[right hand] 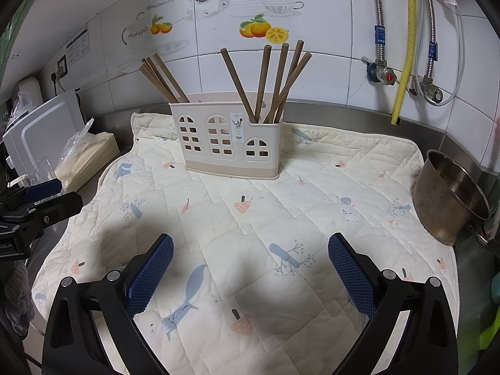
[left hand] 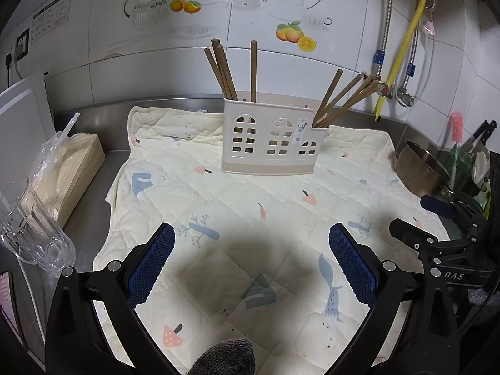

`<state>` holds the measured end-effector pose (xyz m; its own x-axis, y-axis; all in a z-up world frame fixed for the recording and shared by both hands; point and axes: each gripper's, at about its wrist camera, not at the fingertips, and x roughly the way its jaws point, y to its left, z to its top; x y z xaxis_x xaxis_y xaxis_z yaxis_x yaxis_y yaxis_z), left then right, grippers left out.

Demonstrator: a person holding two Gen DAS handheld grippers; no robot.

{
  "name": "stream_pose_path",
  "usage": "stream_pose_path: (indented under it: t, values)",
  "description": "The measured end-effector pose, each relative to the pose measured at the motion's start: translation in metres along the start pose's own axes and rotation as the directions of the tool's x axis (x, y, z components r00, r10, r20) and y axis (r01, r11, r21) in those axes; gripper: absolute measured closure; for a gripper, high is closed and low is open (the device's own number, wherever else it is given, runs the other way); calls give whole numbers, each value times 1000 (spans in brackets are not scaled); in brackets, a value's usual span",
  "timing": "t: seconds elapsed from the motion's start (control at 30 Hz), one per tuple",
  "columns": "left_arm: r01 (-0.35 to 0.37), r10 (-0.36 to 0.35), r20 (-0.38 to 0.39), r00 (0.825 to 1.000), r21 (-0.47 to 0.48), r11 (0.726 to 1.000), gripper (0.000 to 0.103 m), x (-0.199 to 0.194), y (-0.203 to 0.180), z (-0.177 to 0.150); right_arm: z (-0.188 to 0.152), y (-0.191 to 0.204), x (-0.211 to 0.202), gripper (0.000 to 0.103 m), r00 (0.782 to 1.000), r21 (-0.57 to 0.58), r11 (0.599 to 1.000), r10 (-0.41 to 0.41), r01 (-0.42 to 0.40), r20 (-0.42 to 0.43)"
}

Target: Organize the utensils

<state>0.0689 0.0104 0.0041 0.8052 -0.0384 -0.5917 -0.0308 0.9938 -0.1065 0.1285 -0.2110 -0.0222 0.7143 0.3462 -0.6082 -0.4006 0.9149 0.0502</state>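
We held the left tongs (left hand: 251, 259) low over the quilted cloth (left hand: 256, 206), pointing toward the wall, their two blue-padded fingers (left hand: 153, 262) spread wide with nothing between them. The right tongs (right hand: 250, 268) sat in the same pose, jaws wide apart and empty, level with the left pair; each pair showed at the edge of the other's view, so they were side by side but apart. A bit of grey knitted sleeve (left hand: 225, 359) showed under the left tongs.

Well ahead of both tongs, at the far part of the cloth near the tiled wall, one cream utensil holder (right hand: 226, 143) with arched window cut-outs stood upright. All the brown chopsticks (right hand: 268, 84) we could see stood in it. From the right view we counted five in the low end compartment on the right, fanned out. At the holder's left end three leaned left in a bunch and one more stood upright, as the left view showed. That made nine, though some overlapped.

To the right of the right tongs one metal bowl (right hand: 450, 200) lay tilted at the cloth's edge on the steel tabletop (left hand: 93, 118). To the left of the left tongs were one clear glass mug (left hand: 34, 225) and one bagged stack of pale sticks (left hand: 75, 162).
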Motion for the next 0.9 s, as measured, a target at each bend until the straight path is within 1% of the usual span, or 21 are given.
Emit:
stream_pose_path:
  t: [0.57, 0.9]
  values:
    - [-7, 7, -8, 1000, 12, 1000, 5, -1, -2, -1, 0, -1, 0, 7, 1000, 2, 1000, -2, 2, 1]
    - [14, -14, -12, 1000, 20, 1000, 5, 0, -6, 0, -1, 1, 0, 7, 1000, 1, 1000, 0, 0, 2]
